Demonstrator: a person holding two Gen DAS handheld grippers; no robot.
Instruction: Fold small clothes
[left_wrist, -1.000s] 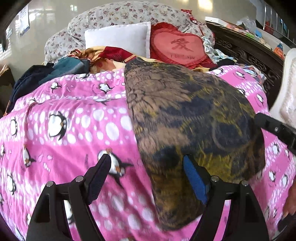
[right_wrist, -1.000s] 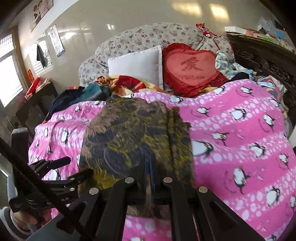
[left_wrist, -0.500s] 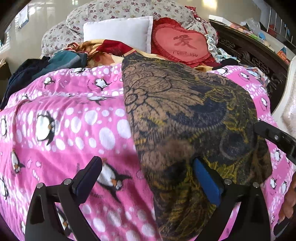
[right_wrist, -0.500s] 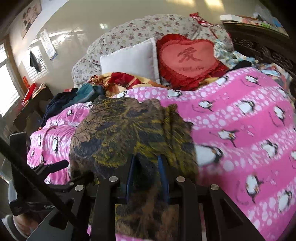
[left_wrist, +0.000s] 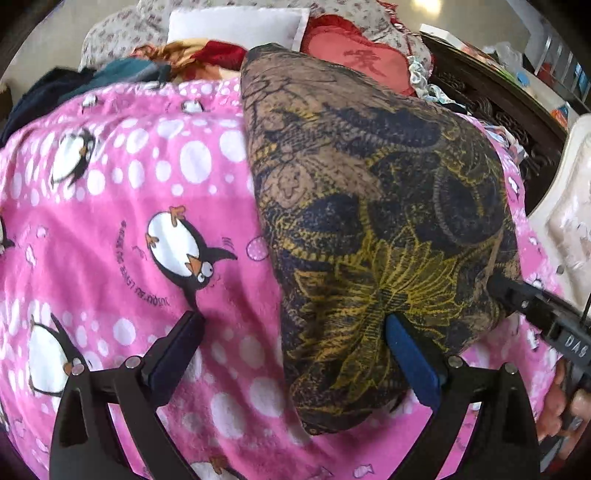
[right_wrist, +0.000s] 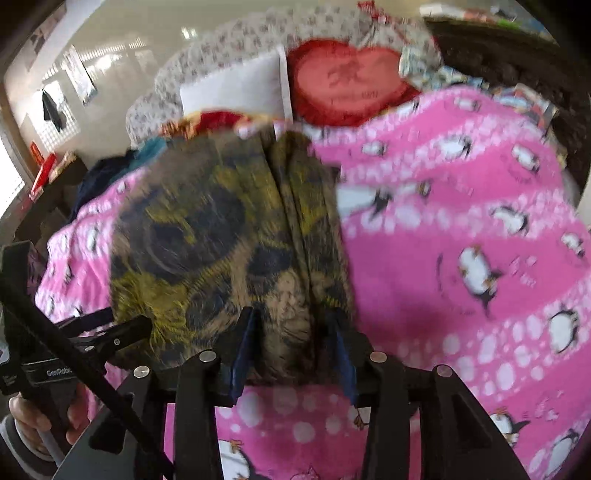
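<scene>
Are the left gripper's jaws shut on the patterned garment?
No, the left gripper has its jaws spread wide, one over the pink penguin blanket, one against the patterned garment.

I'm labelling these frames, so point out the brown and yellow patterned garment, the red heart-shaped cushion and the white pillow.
brown and yellow patterned garment (left_wrist: 369, 221), left wrist view, middle.
red heart-shaped cushion (right_wrist: 351, 85), right wrist view, face.
white pillow (right_wrist: 236, 88), right wrist view, front.

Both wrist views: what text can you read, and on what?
"DAS": right gripper's body, cut off.
"GenRobo": left gripper's body, cut off.
Chinese character on the red heart cushion: too blurred.
Curved lettering beside a penguin on the pink blanket: unreadable.
</scene>
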